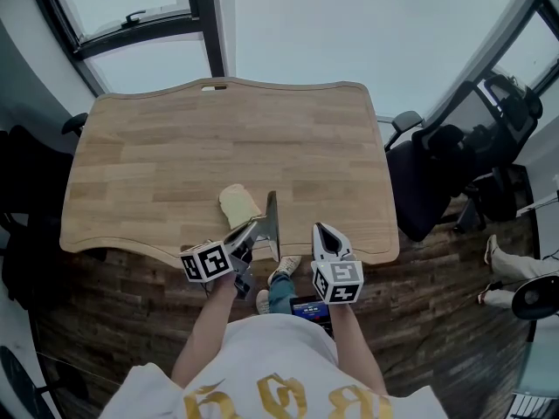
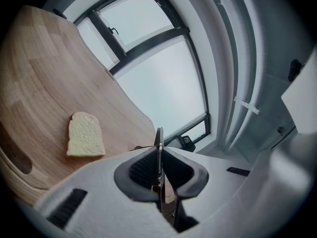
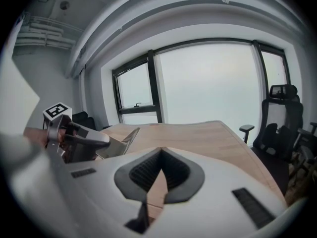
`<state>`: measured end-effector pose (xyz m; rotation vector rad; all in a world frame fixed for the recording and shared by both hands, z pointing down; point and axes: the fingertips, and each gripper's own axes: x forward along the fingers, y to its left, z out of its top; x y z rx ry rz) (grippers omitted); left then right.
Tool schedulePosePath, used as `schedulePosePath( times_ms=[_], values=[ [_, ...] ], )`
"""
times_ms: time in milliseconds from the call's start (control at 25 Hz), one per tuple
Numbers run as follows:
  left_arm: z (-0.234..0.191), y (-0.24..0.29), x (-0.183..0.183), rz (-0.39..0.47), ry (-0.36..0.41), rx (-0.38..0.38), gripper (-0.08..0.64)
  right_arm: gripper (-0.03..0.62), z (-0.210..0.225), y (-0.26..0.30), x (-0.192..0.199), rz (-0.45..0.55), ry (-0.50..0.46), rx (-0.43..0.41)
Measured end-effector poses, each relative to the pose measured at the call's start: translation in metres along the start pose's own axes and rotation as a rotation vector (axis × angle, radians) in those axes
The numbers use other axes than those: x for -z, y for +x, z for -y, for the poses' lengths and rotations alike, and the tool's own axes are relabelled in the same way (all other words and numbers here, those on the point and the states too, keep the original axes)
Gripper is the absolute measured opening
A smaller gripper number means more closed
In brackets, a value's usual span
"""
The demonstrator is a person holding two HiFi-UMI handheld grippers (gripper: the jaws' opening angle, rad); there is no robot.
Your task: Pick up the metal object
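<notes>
**Desk** (image 1: 175, 147): pale wood-strip top with wavy edges. All places below are given from it.

**Writing:** none can be read. Each gripper's cube carries black-and-white square markers. The person's white shirt (image 1: 271, 365), below the desk's near edge, bears gold print that is cut off and unreadable.

**Slice of bread** (image 1: 238, 205): lies flat on the desk, close to the near edge and left of its middle.

**Left gripper** (image 1: 253, 230): at the desk's near edge, just beside the bread. Its jaws are clamped on the metal object (image 1: 272, 221), a thin flat plate held on edge over the near edge. Whether the plate touches the wood cannot be told.

**Right gripper** (image 1: 321, 234): at the near edge, just right of the plate and apart from it. Its jaws are closed together with nothing between them.

**Room:**
- Windows (image 1: 288, 24) with dark frames and pale, hazy panes stand beyond the desk's far edge.
- Dark wood-plank floor (image 1: 122, 321) lies below the near edge.
- Black office chairs (image 1: 437, 173) stand off the desk's right side.
</notes>
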<state>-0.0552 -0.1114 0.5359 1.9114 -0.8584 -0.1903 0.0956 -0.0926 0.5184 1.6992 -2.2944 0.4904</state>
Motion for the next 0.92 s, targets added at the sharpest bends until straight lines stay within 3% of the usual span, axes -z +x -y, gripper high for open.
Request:
schedulePosePath(
  times_ms=[920],
  values=[
    [-0.0048,0.0069,0.0027,-0.014,-0.015,-0.009,0.041,0.011,0.0023,0.0047,-0.0017,-0.001,0.028,-0.011]
  ],
)
